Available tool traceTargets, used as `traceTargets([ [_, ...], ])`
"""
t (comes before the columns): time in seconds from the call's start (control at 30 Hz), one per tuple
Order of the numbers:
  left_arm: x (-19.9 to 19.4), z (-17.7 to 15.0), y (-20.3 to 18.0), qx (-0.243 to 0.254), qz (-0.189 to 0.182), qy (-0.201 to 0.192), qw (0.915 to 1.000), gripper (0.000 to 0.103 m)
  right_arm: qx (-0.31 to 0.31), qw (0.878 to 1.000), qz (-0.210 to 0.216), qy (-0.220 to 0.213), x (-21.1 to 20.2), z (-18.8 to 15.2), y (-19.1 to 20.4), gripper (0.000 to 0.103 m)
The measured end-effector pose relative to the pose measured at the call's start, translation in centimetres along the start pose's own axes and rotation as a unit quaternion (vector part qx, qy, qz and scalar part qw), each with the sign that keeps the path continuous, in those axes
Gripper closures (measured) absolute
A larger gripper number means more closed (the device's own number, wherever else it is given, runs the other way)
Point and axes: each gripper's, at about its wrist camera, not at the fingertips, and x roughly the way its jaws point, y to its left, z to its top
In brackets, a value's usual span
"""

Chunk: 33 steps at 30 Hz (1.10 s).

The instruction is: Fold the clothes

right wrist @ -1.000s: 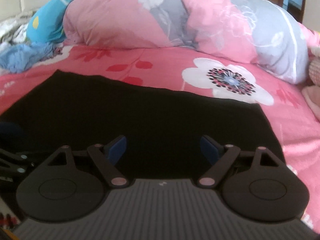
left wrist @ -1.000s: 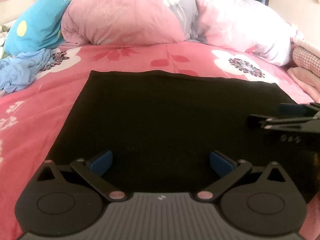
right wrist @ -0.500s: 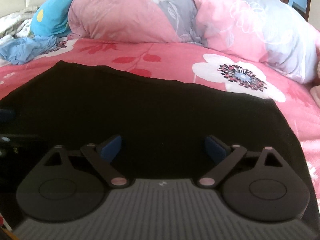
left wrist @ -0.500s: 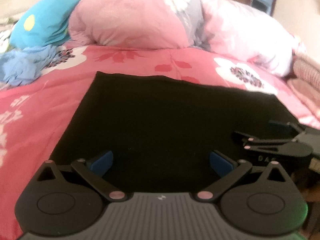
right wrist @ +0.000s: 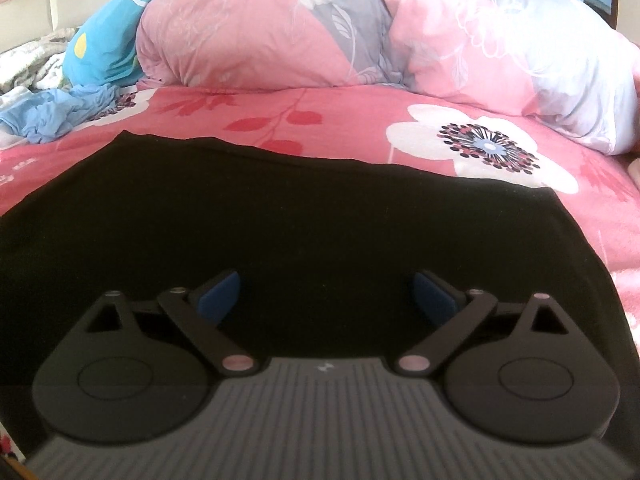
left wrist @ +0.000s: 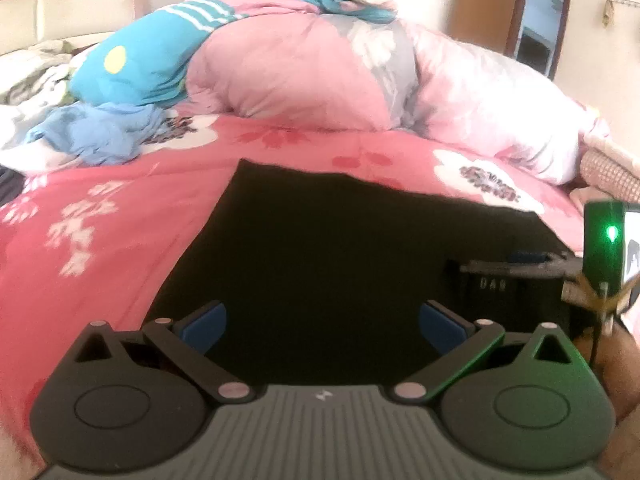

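Observation:
A black garment [left wrist: 340, 248] lies flat on the pink floral bed, folded into a rectangle; it also fills the right wrist view [right wrist: 280, 224]. My left gripper [left wrist: 322, 326] is open and empty above the garment's near edge. My right gripper [right wrist: 326, 298] is open and empty above the garment's near part. The right gripper shows side-on at the right of the left wrist view [left wrist: 516, 268], over the garment's right side, with a green light on its body.
A rolled pink quilt [left wrist: 320, 72] lies across the back of the bed. A crumpled light-blue garment [left wrist: 96, 132] and a teal cushion [left wrist: 144, 64] sit at the back left. A wooden door [left wrist: 536, 16] stands behind.
Both grippers have lifted and tilted up, so more of the room shows. The left gripper's view has swung left. The garment has not moved.

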Motion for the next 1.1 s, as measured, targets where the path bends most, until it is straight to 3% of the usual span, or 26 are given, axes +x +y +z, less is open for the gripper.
traceTargets([
  [0.43, -2.2, -3.8, 1.6, -0.055, 0.016, -0.004, 0.9984, 0.005, 0.003, 1.000, 0.005, -0.006, -0.2, -0.1, -0.2, 0.008],
  [0.83, -1.2, -4.6, 4.5, -0.122, 0.027, -0.020, 0.9920, 0.026, 0.003, 1.000, 0.005, -0.006, -0.2, -0.2, -0.1, 0.007],
  [0.9, -1.0, -4.6, 4.9, -0.128, 0.031, -0.023, 0.9910, 0.039, 0.002, 1.000, 0.005, -0.006, -0.2, -0.2, -0.1, 0.007],
  [1.1, -0.4, -4.7, 6.0, -0.152, 0.027, -0.036, 0.9874, 0.043, 0.000, 1.000, 0.003, -0.006, -0.2, -0.1, 0.0, 0.007],
])
